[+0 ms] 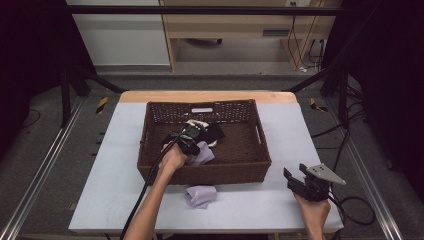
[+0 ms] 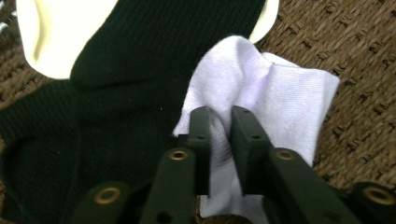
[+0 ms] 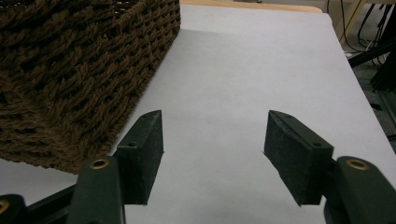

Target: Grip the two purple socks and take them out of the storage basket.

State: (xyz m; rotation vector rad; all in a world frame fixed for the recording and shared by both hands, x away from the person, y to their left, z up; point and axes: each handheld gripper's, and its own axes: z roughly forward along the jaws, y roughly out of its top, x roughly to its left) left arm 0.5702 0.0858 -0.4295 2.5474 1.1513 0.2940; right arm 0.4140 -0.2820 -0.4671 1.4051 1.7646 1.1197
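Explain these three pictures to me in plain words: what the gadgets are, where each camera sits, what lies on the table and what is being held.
There is no robot here: a person works at a table with a hand-held gripper in each hand, each with two black jaws.

The high view looks down on the table. It shows a brown woven basket, the left gripper reaching into it, and the right gripper held over the bare table to the basket's right. A second lilac sock lies on the table in front of the basket.

The left gripper view comes from a camera riding on that gripper. Its jaws pinch a fold of a lilac sock, which lies in the basket beside a black sock and something cream-coloured.

The right gripper view looks along its own jaws: they stand apart with nothing between them, the basket's corner nearby.
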